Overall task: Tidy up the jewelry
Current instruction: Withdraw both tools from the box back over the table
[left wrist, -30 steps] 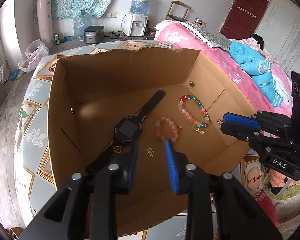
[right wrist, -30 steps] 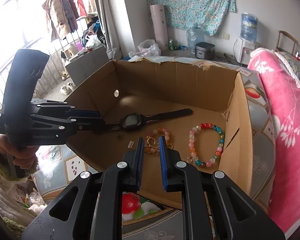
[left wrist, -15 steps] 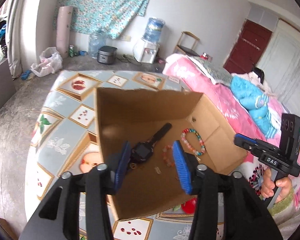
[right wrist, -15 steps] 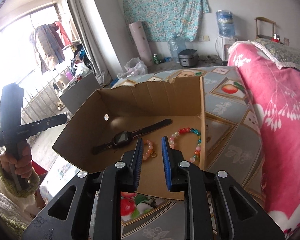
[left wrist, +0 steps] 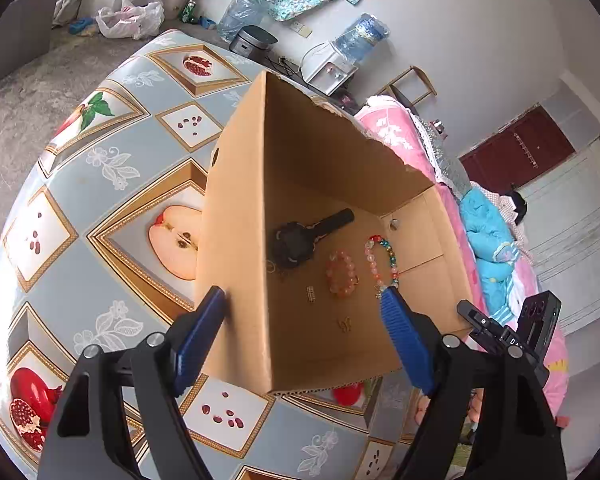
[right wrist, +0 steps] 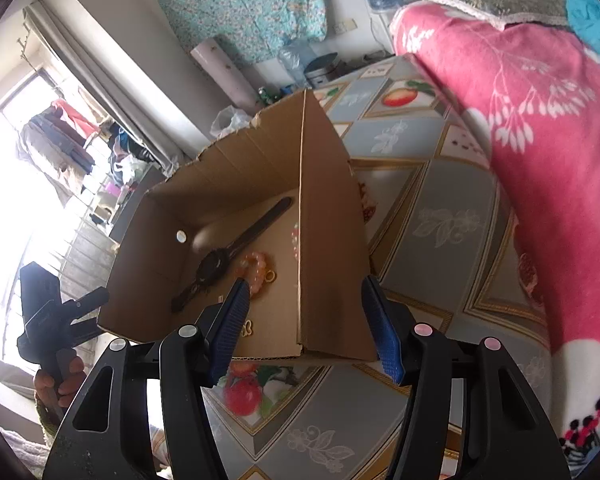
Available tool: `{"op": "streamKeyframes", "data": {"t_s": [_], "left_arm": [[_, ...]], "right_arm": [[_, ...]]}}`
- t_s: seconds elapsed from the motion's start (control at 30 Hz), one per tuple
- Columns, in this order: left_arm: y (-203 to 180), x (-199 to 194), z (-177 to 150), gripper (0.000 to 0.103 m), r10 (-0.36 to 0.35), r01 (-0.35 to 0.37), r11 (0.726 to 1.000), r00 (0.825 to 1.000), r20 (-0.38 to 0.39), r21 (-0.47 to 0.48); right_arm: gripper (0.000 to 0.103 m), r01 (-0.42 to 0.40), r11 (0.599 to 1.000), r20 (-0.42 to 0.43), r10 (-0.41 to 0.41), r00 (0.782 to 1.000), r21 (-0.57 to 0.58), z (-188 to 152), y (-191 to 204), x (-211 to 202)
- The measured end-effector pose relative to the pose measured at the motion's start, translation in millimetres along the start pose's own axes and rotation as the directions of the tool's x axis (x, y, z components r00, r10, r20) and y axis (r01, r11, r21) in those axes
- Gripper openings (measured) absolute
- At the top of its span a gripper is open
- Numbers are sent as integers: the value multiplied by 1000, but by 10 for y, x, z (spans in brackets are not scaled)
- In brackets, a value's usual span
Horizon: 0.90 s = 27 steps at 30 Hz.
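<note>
L gripper [left wrist: 302, 318] and R gripper [right wrist: 304, 320], jaws just opening, wide, holding nothing, each straddle a near corner of the box [left wrist: 236, 208]; watch [left wrist: 296, 242], strap running away from fingers, and bracelets [left wrist: 342, 274] lie inside, ahead, below.

Both wrist views tilted down, near, opposite corners – share cardboard box [left wrist: 236, 240] interior.
</note>
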State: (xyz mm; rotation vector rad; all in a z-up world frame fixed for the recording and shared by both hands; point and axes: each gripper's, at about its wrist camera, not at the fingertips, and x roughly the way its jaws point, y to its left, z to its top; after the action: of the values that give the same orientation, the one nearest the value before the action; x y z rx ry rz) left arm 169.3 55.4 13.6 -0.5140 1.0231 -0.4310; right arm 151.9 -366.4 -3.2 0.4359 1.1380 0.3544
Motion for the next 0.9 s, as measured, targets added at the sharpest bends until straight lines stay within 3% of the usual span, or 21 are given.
{"op": "streamKeyframes", "data": {"t_s": [0.07,0.3,0.9], "left_arm": [[-25,1,-13,79,9,-9,1000,1000,-4,8],[-136,-17,-106,79,80,-80,996,997,-18,45],[-192,-382,-736,79,35,-37,999,995,-95,-17]], "right_arm": [[59,-27,1000,-15,27,1000,-9,-25,44,48],[61,7,997,-15,-8,1000,-73,-19,113,49],[61,27,991,-32,-31,999,-129,-222,119,-74]]}}
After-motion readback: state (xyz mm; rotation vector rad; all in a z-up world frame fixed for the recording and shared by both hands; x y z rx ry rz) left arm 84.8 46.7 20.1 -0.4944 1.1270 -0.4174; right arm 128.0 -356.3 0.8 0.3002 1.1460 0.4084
